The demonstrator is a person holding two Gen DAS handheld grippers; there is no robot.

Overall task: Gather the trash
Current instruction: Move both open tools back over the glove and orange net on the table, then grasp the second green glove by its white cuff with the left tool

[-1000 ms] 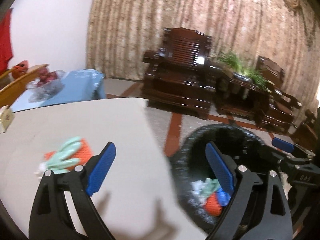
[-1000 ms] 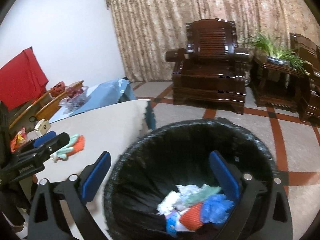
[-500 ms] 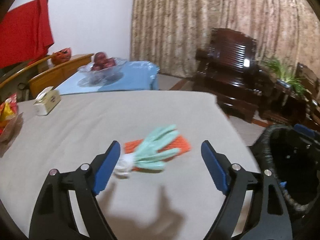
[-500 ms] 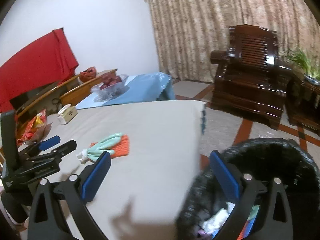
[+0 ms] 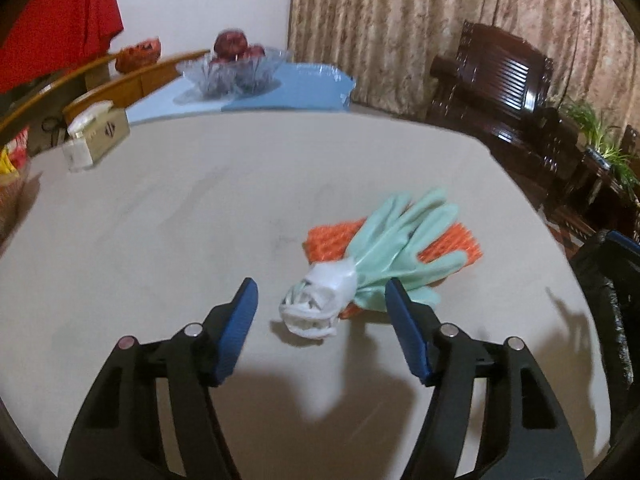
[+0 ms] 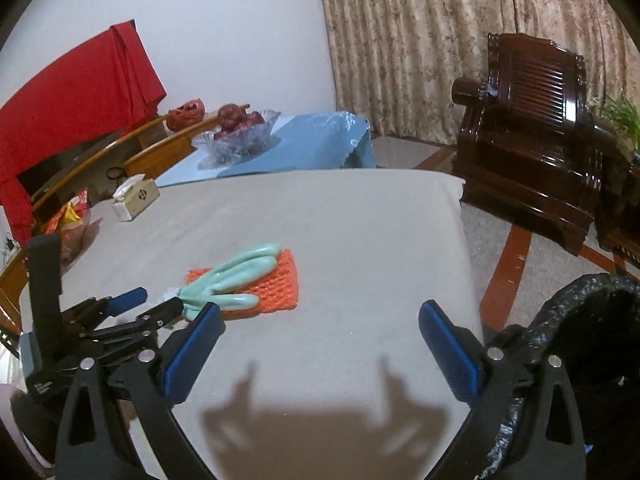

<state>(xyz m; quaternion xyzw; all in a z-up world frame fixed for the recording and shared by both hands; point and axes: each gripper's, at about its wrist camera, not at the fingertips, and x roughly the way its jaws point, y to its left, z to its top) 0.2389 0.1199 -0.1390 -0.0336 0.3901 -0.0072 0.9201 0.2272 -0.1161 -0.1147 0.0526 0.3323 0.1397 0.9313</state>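
**Left gripper poised at the glove's cuff, right gripper wide over bare table**

Your left gripper [image 5: 320, 304] points down at the grey table [image 5: 160, 220], and its jaws have just been closing. They are not on anything yet: the white rolled cuff [image 5: 316, 300] of the mint-green glove [image 5: 400, 248] lies between the two blue pads, with a clear gap on the left side, while the right pad sits just beside the glove's lower edge (whether it brushes the rubber you cannot tell from this angle). The glove lies flat on an orange foam net [image 5: 332, 240], fingers pointing away from you towards the far right corner of the table.

Your right gripper [image 6: 320, 332] is released, jaws spread wide above bare tabletop, nothing between them. From its camera the glove [image 6: 236, 276] and the net [image 6: 276, 284] sit to its left, with the left gripper [image 6: 154, 300] reaching in at the cuff end.

The black-bagged trash bin [image 6: 592, 340] stands off the table's right edge, close behind the right gripper's right finger.

At the far left of the table stands a tissue box [image 5: 96, 136]. Beyond it a glass bowl of red fruit [image 5: 236, 64] rests on a blue cloth [image 5: 288, 92]. A dark wooden armchair [image 6: 536, 128] stands before the curtain [image 6: 420, 40].
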